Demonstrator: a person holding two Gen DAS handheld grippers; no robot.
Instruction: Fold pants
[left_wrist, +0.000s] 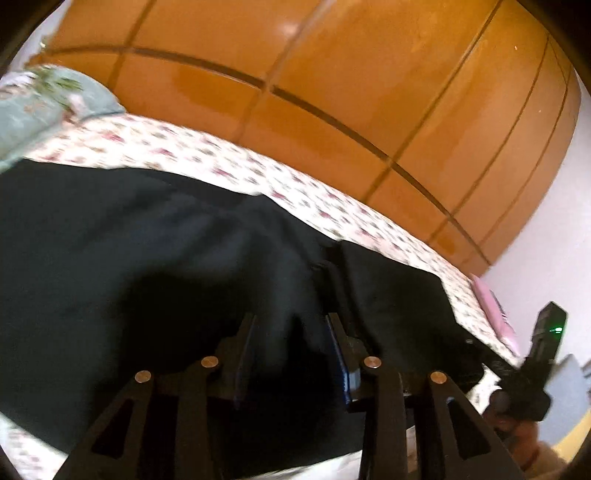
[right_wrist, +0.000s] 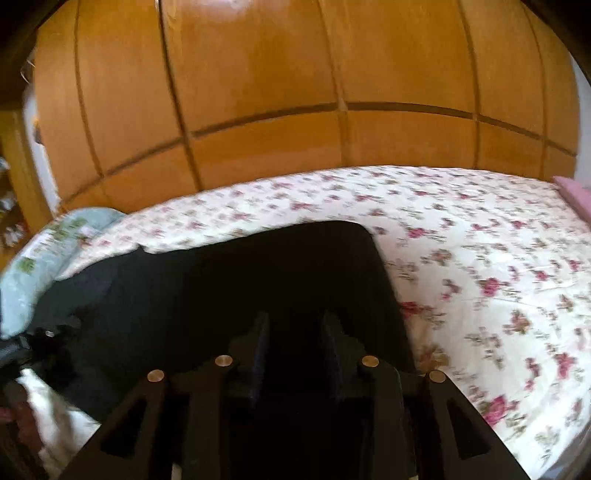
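Black pants (left_wrist: 147, 251) lie on a bed with a floral sheet (left_wrist: 258, 173). My left gripper (left_wrist: 291, 321) has its fingers apart with a fold of the black cloth between them, and the cloth rises toward it. My right gripper (right_wrist: 295, 317) is over the pants (right_wrist: 240, 280) near their right edge, with dark cloth between its parted fingers; a grip is hard to judge against the dark fabric. The right gripper's body also shows at the right edge of the left wrist view (left_wrist: 539, 369).
A wooden wardrobe (right_wrist: 295, 92) stands behind the bed. A pale green pillow (left_wrist: 40, 103) lies at the bed's left end, and a pink item (right_wrist: 572, 192) lies at its right end. Bare floral sheet (right_wrist: 498, 277) spreads right of the pants.
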